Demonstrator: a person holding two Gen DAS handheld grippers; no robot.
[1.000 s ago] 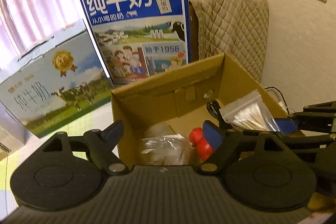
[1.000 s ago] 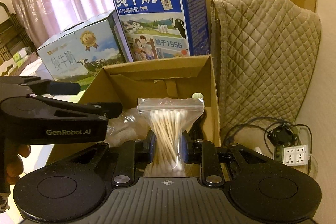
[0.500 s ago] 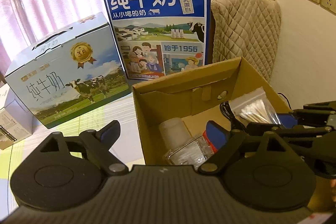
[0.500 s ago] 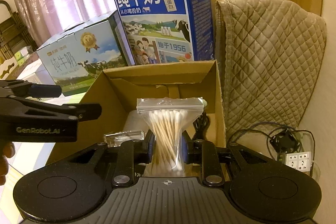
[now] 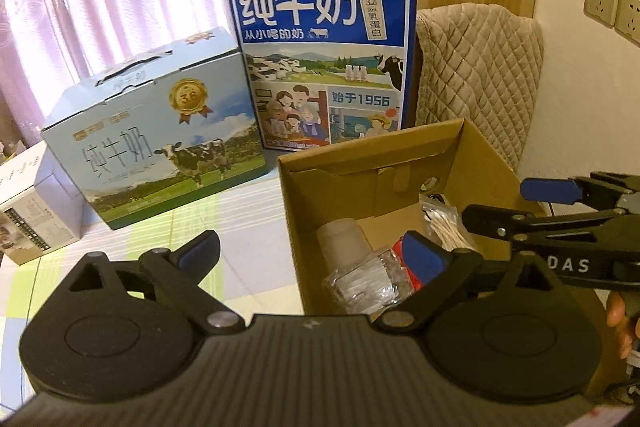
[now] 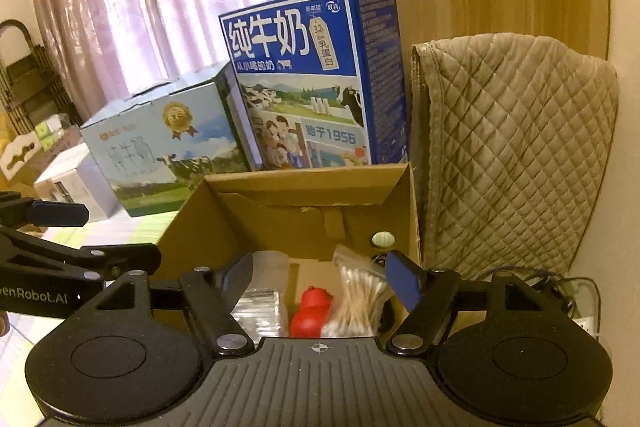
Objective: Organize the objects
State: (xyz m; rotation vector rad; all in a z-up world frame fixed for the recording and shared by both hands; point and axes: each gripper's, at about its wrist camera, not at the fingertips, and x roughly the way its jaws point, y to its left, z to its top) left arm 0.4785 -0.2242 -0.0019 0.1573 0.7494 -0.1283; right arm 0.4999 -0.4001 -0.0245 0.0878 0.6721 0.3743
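An open cardboard box (image 5: 332, 171) (image 6: 304, 183) stands on the table. Inside it lie a clear bag of cotton swabs (image 6: 358, 297) (image 5: 444, 223), a red toy (image 6: 310, 313), a clear plastic packet (image 5: 368, 285) (image 6: 258, 307) and a translucent cup (image 5: 342, 241). My right gripper (image 6: 320, 277) hangs open just above the box, over the swab bag and the red toy, holding nothing. My left gripper (image 5: 310, 251) is open and empty near the box's left front corner. In the left wrist view the right gripper (image 5: 520, 203) reaches in from the right.
Two milk cartons stand behind the box: a pale blue one (image 5: 156, 131) and a tall dark blue one (image 5: 324, 67). A quilted beige cover (image 6: 512, 147) drapes over something at the right. A white box (image 5: 32, 215) sits far left. Cables and a power strip (image 6: 584, 323) lie at the right.
My right gripper opened and let go of the swab bag, which now lies in the box. Both grippers drew back and up from the box.
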